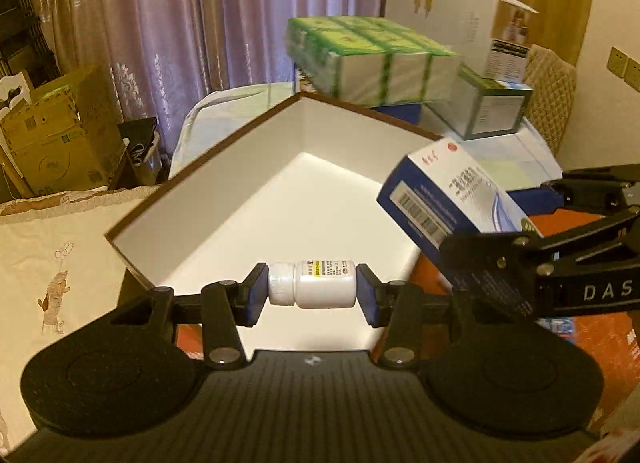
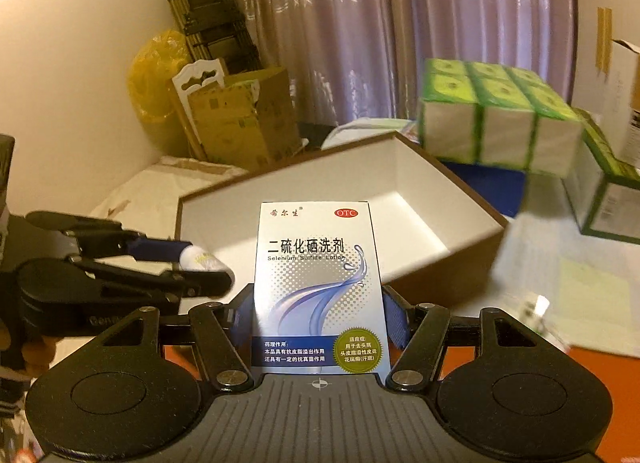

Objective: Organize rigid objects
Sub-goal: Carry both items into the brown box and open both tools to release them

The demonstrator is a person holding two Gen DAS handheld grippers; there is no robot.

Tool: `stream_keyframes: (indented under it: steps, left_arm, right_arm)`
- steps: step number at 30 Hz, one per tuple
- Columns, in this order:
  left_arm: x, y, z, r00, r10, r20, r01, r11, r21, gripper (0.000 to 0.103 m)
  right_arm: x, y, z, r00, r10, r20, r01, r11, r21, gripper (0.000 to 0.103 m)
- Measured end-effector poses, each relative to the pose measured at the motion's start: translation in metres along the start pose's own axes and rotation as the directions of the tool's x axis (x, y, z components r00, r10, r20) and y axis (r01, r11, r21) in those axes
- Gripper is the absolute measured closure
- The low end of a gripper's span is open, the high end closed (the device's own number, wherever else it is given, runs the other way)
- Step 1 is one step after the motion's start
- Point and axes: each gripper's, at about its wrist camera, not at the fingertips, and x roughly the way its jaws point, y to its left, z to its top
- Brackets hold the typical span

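Observation:
My left gripper (image 1: 312, 290) is shut on a small white pill bottle (image 1: 314, 283), held sideways over the near edge of an open brown box with a white inside (image 1: 280, 199). My right gripper (image 2: 318, 319) is shut on a blue-and-white lotion carton (image 2: 316, 287), held upright in front of the same box (image 2: 400, 191). In the left wrist view the carton (image 1: 448, 199) and the right gripper (image 1: 520, 263) hang at the box's right side. In the right wrist view the left gripper (image 2: 188, 263) with the bottle (image 2: 200, 259) is at the left.
Stacked green-and-white tissue packs (image 1: 368, 59) and a green carton (image 1: 492, 111) stand behind the box, on a blue box (image 2: 488, 183). Cardboard boxes (image 1: 56, 131) and a folded trolley (image 2: 208, 15) stand by the curtain. An embroidered cloth (image 1: 52, 263) covers the left; orange surface (image 1: 592, 327) lies right.

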Motion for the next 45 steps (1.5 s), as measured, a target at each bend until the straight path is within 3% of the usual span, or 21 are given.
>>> stream_keyframes:
  steps: [11,23,38,45]
  left_arm:
    - [0.046,0.059,0.015,0.998,-0.013,-0.066,0.014,1.0,0.016,0.061]
    - [0.084,0.085,0.016,0.989,-0.029,-0.143,0.031,1.0,0.007,0.061]
    - [0.107,0.083,0.015,0.98,-0.064,-0.19,0.069,0.998,0.016,0.061]
    - [0.104,0.078,0.014,0.98,-0.064,-0.187,0.07,0.997,0.022,0.051]
  right_arm:
    - [0.081,0.025,0.037,0.998,-0.05,-0.032,0.05,0.999,-0.003,0.042]
    - [0.144,0.013,0.035,0.987,-0.09,-0.134,0.092,0.996,0.005,0.042]
    - [0.155,-0.009,0.027,0.97,-0.111,-0.214,0.128,0.99,0.066,0.04]
    - [0.145,-0.009,0.026,0.969,-0.111,-0.219,0.129,0.989,0.071,0.04]
